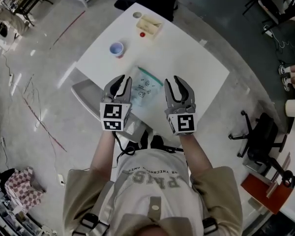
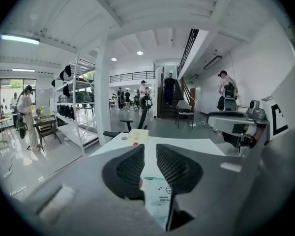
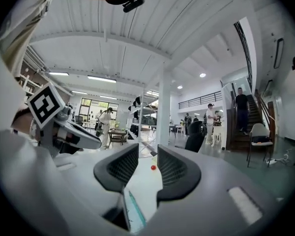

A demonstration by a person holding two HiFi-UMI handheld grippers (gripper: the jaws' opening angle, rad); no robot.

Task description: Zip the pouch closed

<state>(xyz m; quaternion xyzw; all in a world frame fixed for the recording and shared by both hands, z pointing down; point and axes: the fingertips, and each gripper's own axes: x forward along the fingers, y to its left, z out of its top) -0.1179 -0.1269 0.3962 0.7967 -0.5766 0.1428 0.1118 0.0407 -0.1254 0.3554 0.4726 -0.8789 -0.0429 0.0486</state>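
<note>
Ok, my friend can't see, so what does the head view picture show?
A person holds the left claw and right claw, both open and empty, over a pouch lying flat on a white table. Farther back stand a purple cup and a tan box.

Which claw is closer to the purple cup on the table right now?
Left. The left claw hangs at the left edge of the pouch, just this side of the cup; the right claw hangs at its right edge, farther away.
</note>
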